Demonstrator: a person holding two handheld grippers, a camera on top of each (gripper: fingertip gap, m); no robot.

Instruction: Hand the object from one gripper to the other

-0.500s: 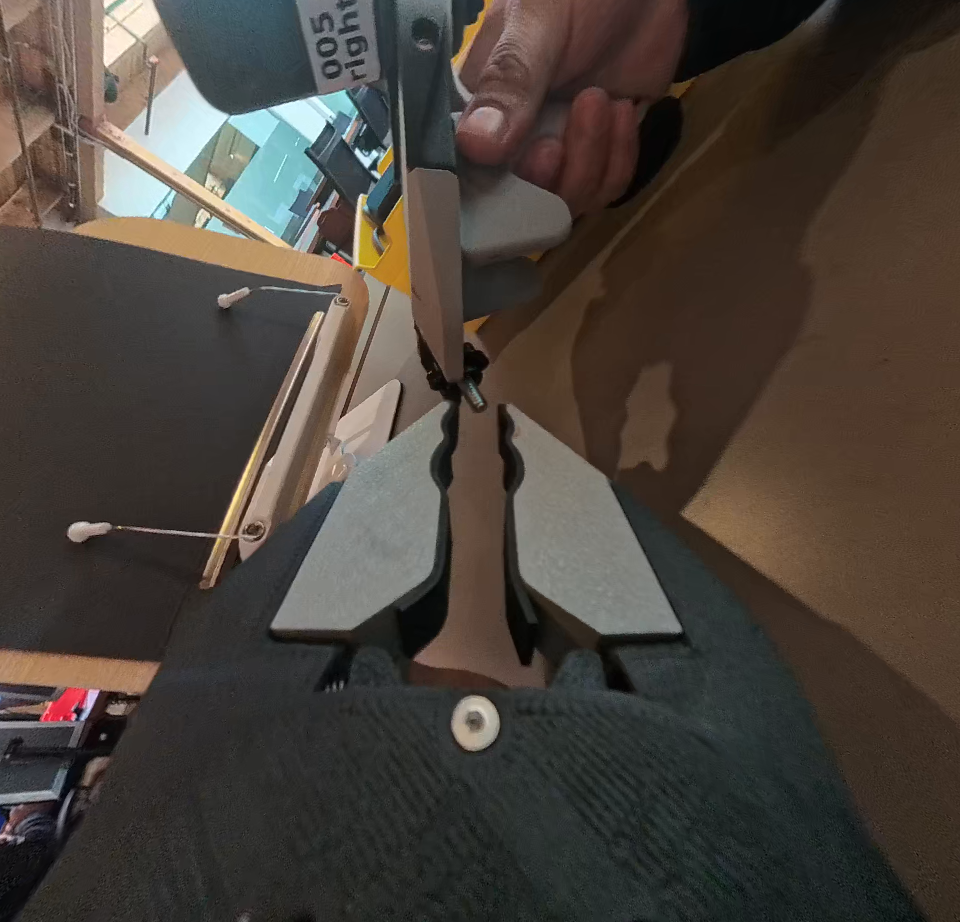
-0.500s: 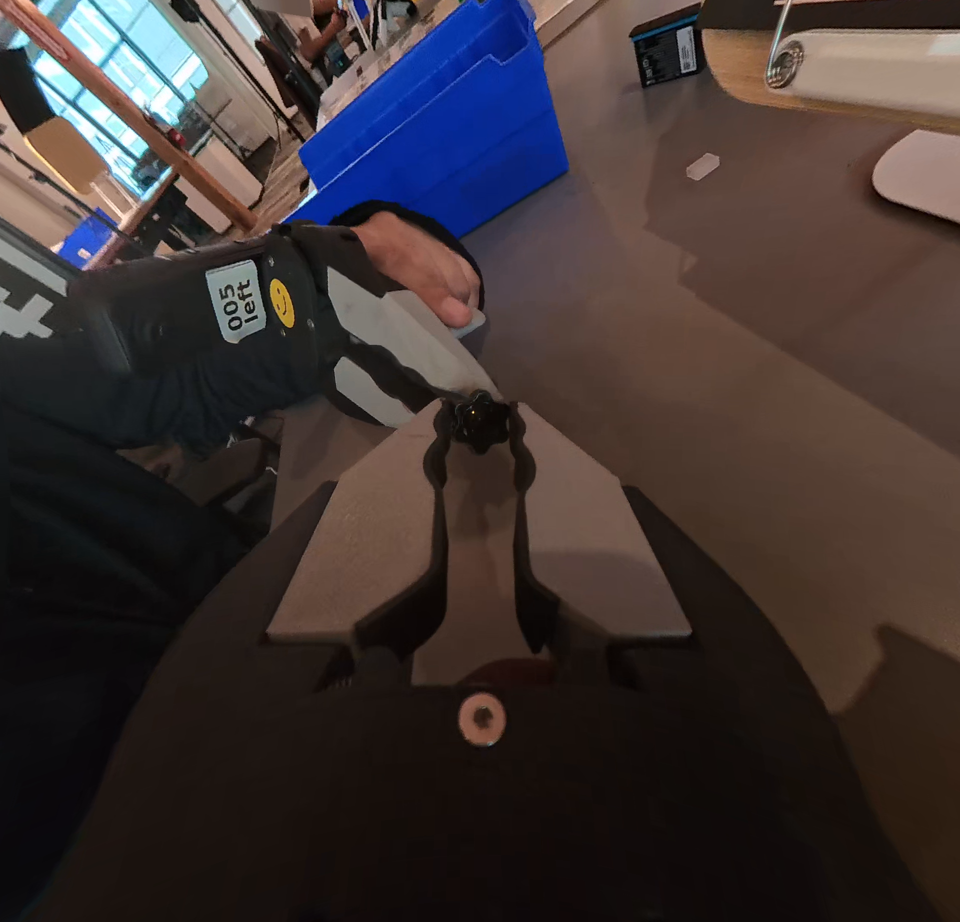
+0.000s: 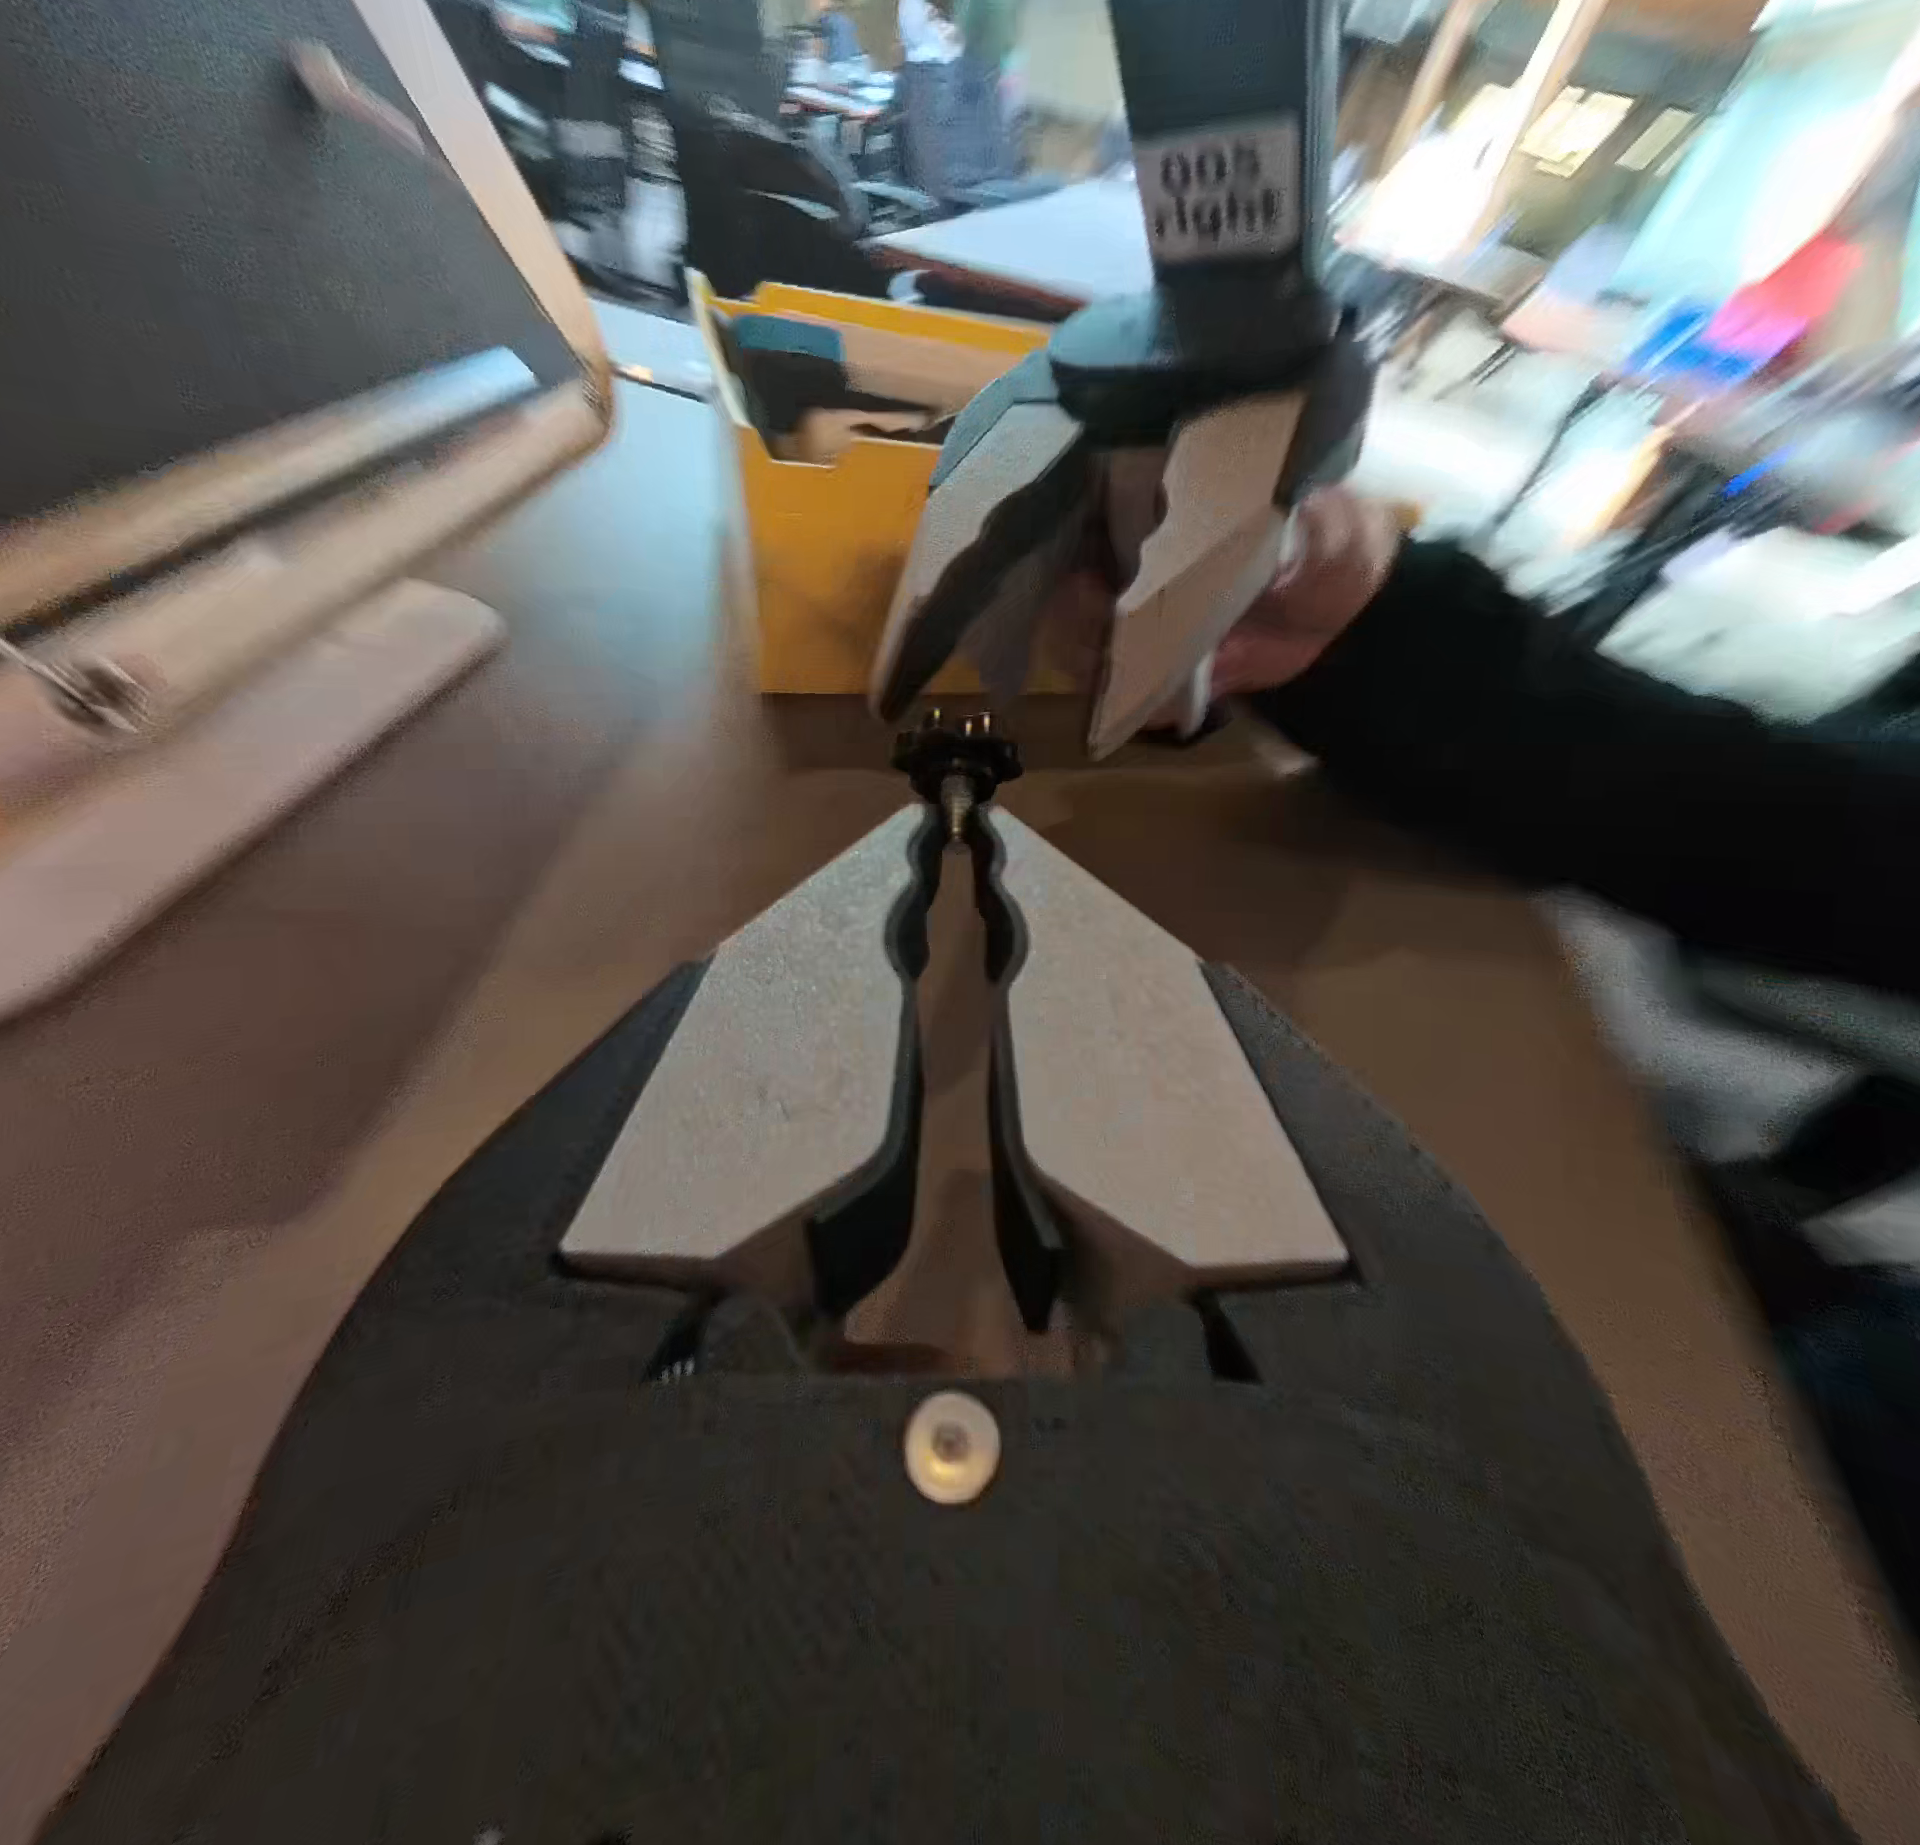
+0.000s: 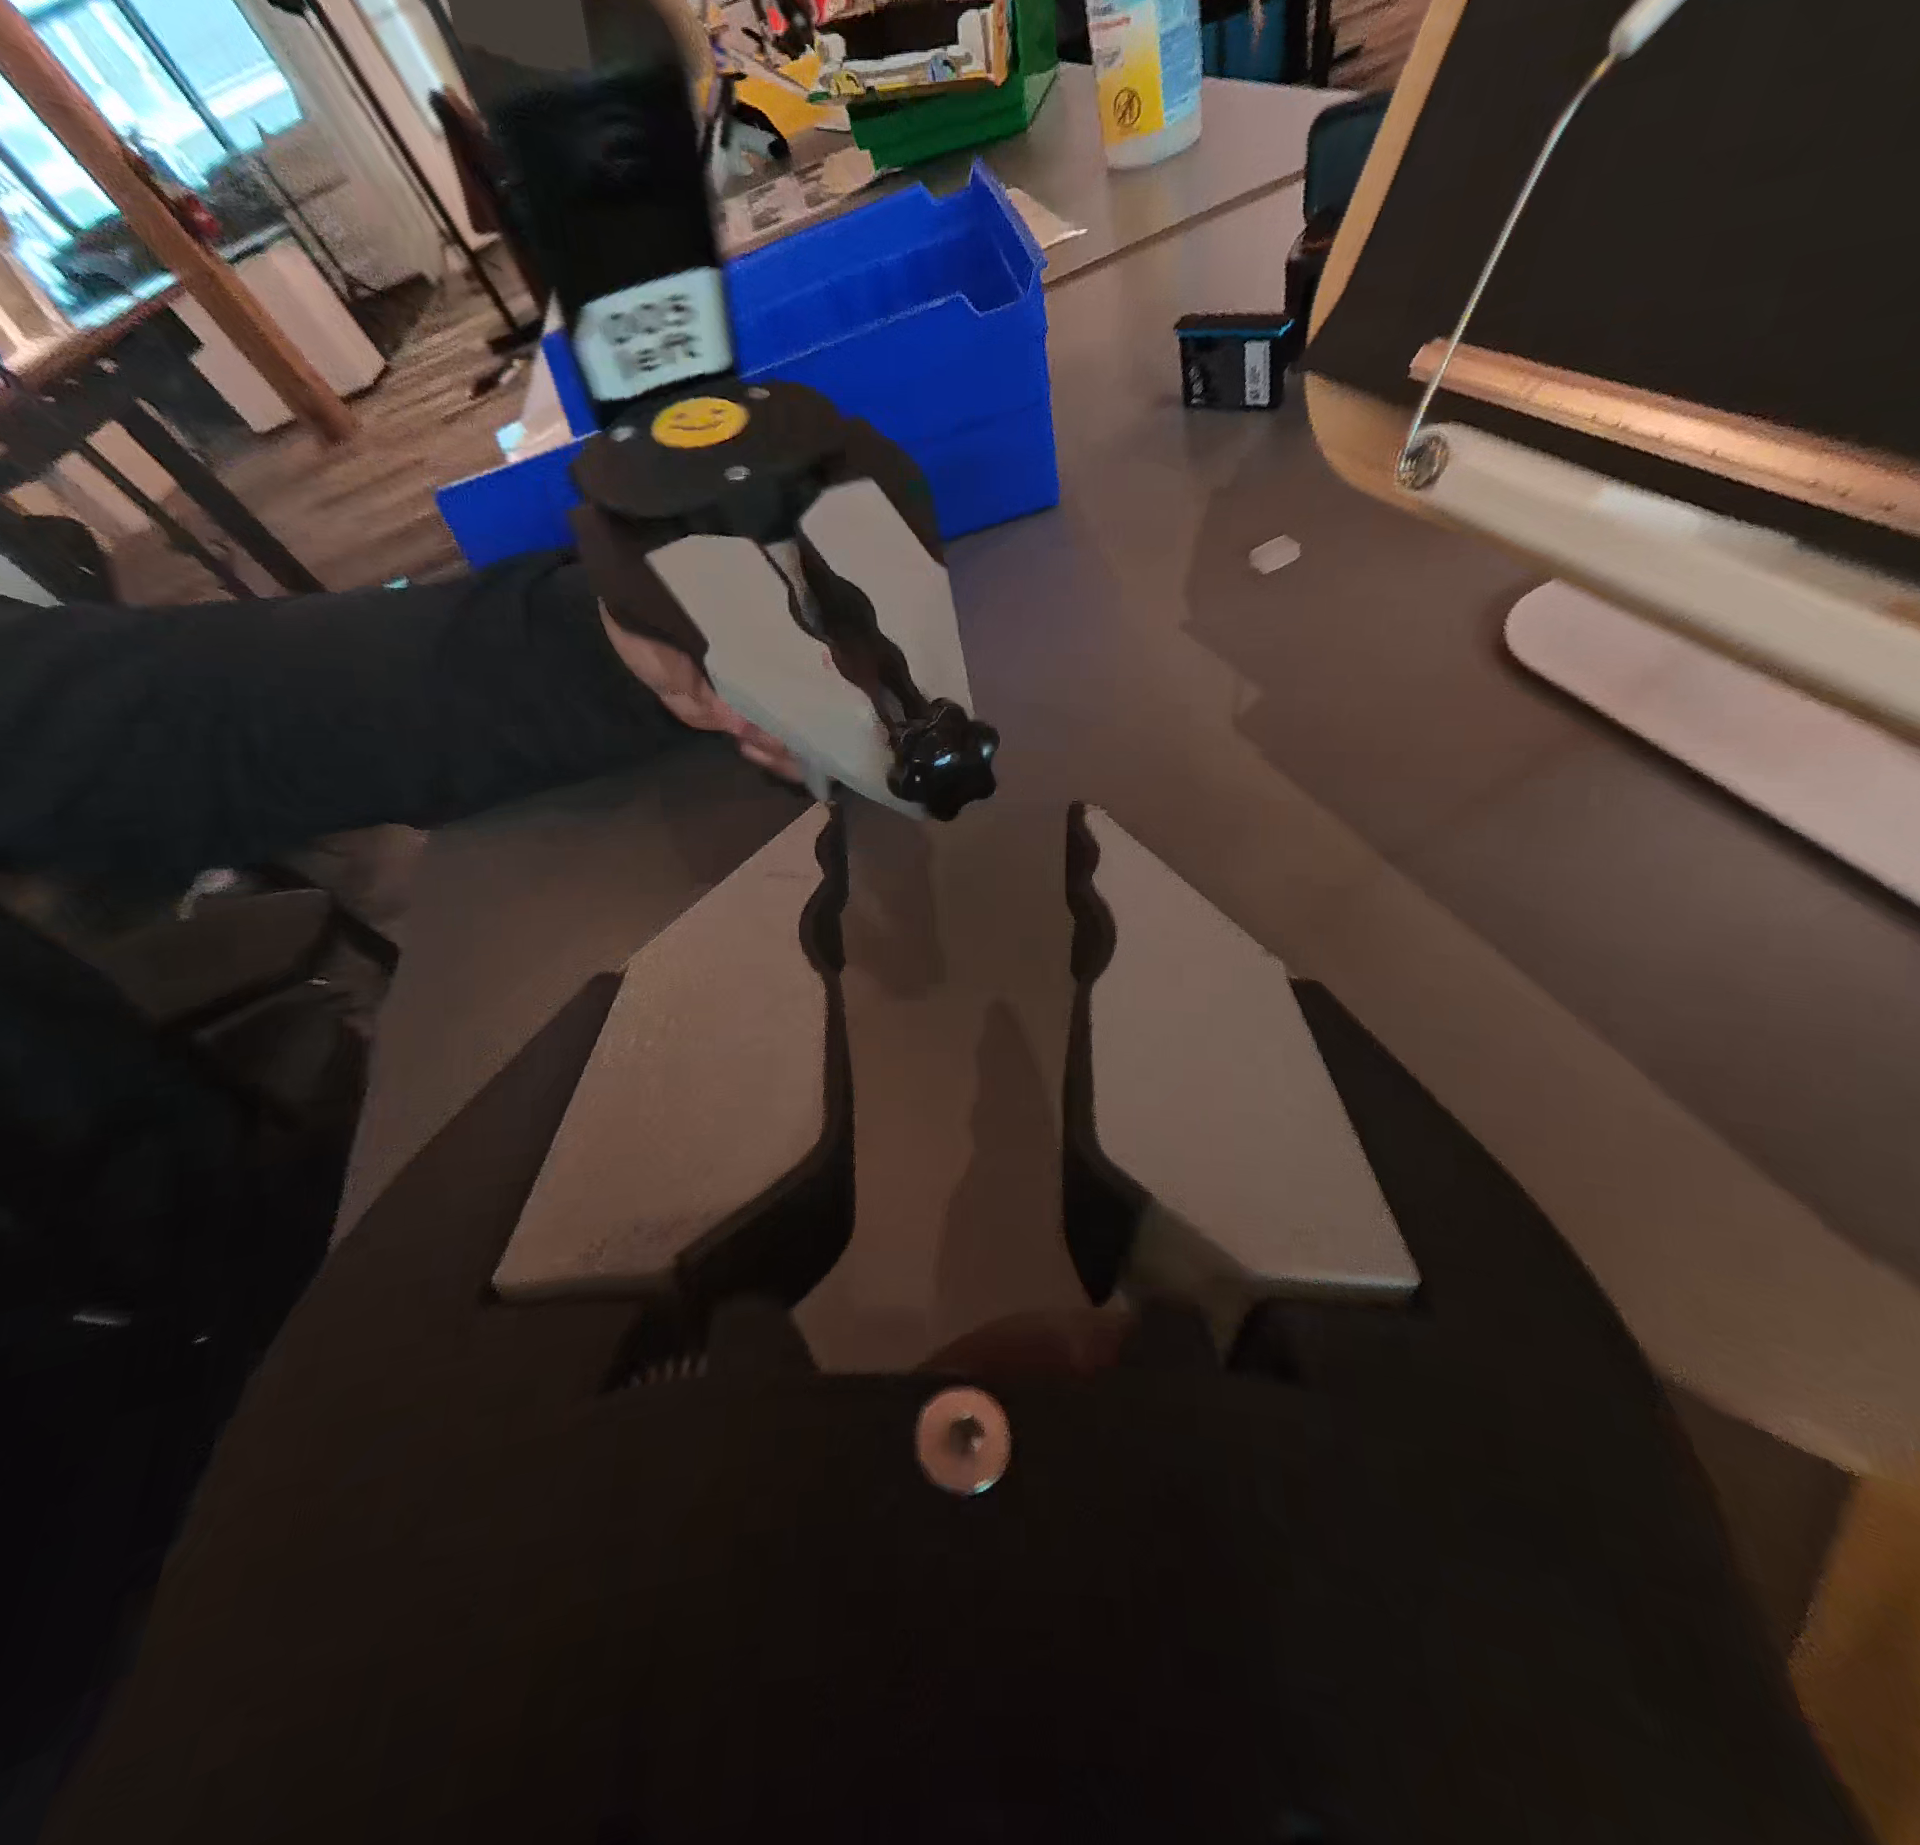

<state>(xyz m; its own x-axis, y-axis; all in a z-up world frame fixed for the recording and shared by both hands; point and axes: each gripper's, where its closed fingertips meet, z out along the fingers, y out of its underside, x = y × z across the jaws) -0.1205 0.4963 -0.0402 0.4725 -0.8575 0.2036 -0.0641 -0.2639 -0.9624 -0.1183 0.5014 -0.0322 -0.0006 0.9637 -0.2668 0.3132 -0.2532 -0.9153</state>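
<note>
Left gripper (image 3: pixel 958 821) clenched on the threaded stem of one black knob screw (image 3: pixel 956 756) — star head (image 4: pixel 940 761) poking past its tips, long axis along the fingers; right gripper (image 4: pixel 951 819) spread and empty, just beside the head; two grippers, one screw, above the table (image 4: pixel 1455 808).

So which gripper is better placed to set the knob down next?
Left. The left gripper is shut on the black knob by its screw; the right gripper is open, empty and apart from it.
</note>
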